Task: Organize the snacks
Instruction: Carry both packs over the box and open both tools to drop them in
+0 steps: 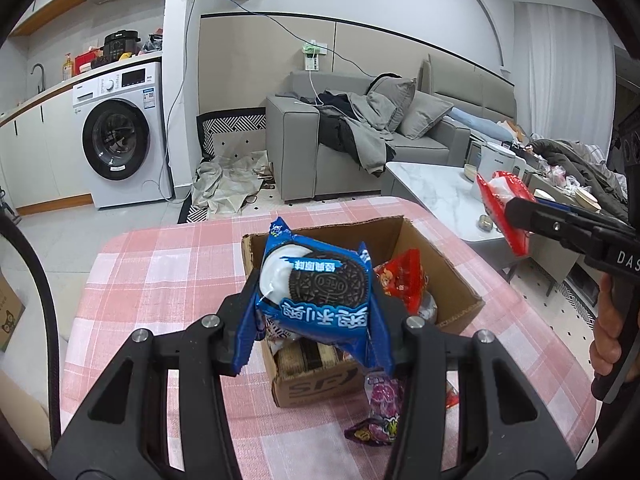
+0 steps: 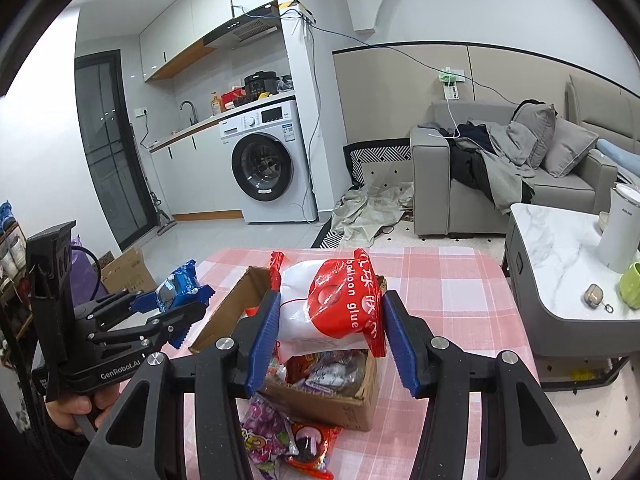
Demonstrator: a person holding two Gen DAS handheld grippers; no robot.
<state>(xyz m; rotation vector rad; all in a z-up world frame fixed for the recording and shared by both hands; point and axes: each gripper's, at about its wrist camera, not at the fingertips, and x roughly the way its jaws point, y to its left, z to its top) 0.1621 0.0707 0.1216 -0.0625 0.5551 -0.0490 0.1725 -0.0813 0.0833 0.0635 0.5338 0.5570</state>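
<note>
The cardboard box on the pink checked table held mixed snack packets. Above it, my left gripper pinched the blue Oreo packet, while my right gripper clamped the red-and-white packet. Only the right wrist view showed me the purple packet and red packet lying just before the box, and the green cup on the marble side table.
</note>
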